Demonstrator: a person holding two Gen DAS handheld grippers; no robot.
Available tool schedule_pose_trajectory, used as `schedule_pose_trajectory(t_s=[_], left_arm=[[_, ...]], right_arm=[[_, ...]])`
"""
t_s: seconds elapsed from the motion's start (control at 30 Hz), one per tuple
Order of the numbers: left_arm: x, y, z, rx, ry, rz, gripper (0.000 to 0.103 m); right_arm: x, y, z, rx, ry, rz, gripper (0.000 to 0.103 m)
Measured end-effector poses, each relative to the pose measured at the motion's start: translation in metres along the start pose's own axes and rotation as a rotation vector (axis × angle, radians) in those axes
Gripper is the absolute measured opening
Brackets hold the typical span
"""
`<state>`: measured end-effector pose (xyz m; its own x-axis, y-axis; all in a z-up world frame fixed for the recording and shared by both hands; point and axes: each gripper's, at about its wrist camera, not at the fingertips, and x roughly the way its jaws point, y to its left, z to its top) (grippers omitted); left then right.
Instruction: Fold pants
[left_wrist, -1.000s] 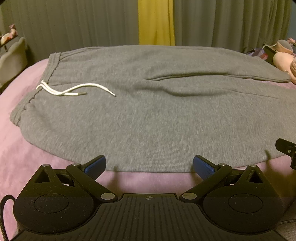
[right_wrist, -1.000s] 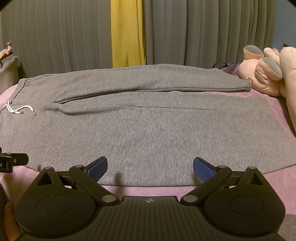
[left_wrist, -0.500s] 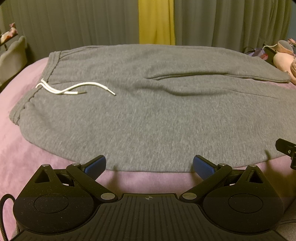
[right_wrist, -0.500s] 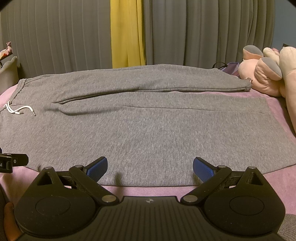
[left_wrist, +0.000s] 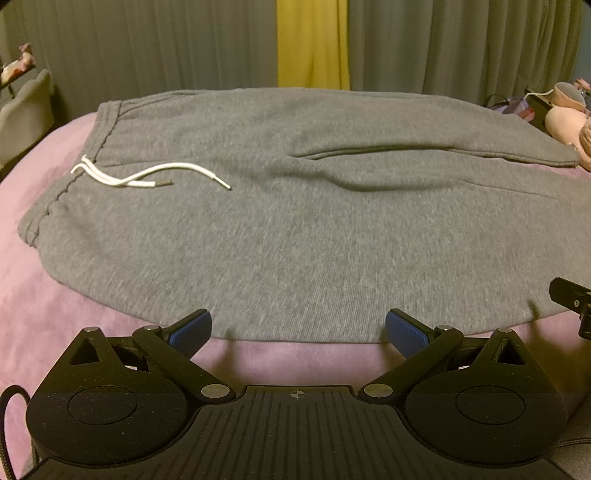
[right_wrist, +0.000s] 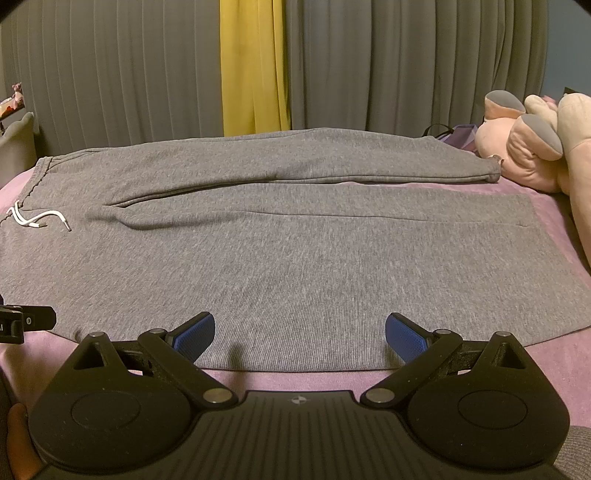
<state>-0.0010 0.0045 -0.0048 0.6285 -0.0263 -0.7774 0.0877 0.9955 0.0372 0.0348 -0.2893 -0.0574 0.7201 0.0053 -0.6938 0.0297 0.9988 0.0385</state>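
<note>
Pants (left_wrist: 295, 229) lie flat, apparently unfolded, both grippers' jaws spread wide

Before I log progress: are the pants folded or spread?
Spread. The pants lie flat on the pink bedcover, both legs side by side, unfolded.

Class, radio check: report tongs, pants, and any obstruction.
Left tongs open, right tongs open, both at near hem. Grey pants flat on pink bed, unfolded. Drawstring loose on top; plush toy beside the far leg's cuff.
</note>
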Motion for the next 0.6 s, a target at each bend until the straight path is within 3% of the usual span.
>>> schedule_pose_trajectory(t_s=[0.6], left_arm=[[-0.0004,0.0008,0.0009,-0.004,0.002,-0.003,0.103]], right_arm=[[0.0003,0.0017,-0.0004,0.001,-0.001,-0.001,0.099]])
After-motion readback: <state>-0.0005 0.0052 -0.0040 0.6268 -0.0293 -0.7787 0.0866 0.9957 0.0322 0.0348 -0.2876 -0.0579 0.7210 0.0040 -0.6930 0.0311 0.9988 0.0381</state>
